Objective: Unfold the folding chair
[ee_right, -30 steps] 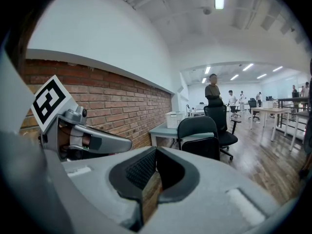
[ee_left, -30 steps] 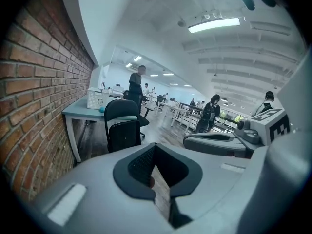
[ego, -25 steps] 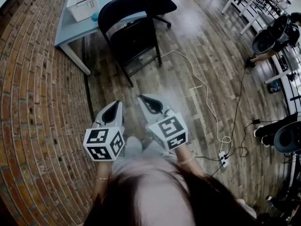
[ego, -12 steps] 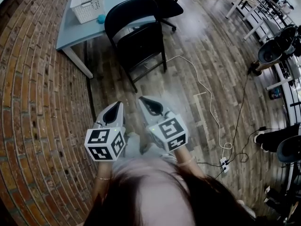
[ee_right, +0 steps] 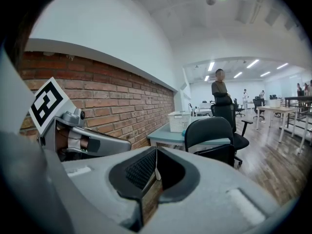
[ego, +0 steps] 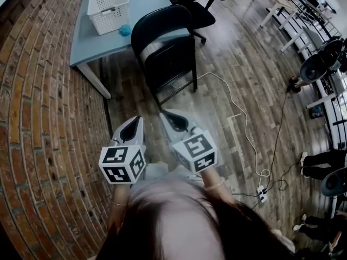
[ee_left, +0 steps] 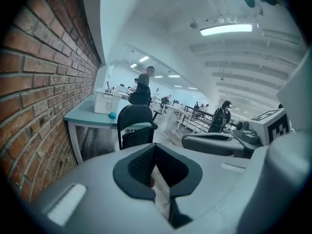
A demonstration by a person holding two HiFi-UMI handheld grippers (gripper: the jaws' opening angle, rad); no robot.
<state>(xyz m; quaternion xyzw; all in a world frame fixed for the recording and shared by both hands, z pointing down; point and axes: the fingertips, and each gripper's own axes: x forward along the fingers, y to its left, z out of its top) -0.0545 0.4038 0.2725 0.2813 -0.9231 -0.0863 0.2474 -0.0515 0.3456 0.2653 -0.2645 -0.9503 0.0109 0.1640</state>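
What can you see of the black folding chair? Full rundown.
The folding chair is black: rounded backrest, thin metal-looking frame, flat seat panel swung up near vertical, so still folded. It stands upright on the wooden floor, its back at the edge of the light blue table; contact there cannot be told. The left gripper and right gripper are short of it, not touching.

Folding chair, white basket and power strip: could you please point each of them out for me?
Folding chair (ego: 161, 23), head view, on the black backrest.
White basket (ego: 111, 19), head view, on its near side wall.
Power strip (ego: 261, 192), head view, on its white body.
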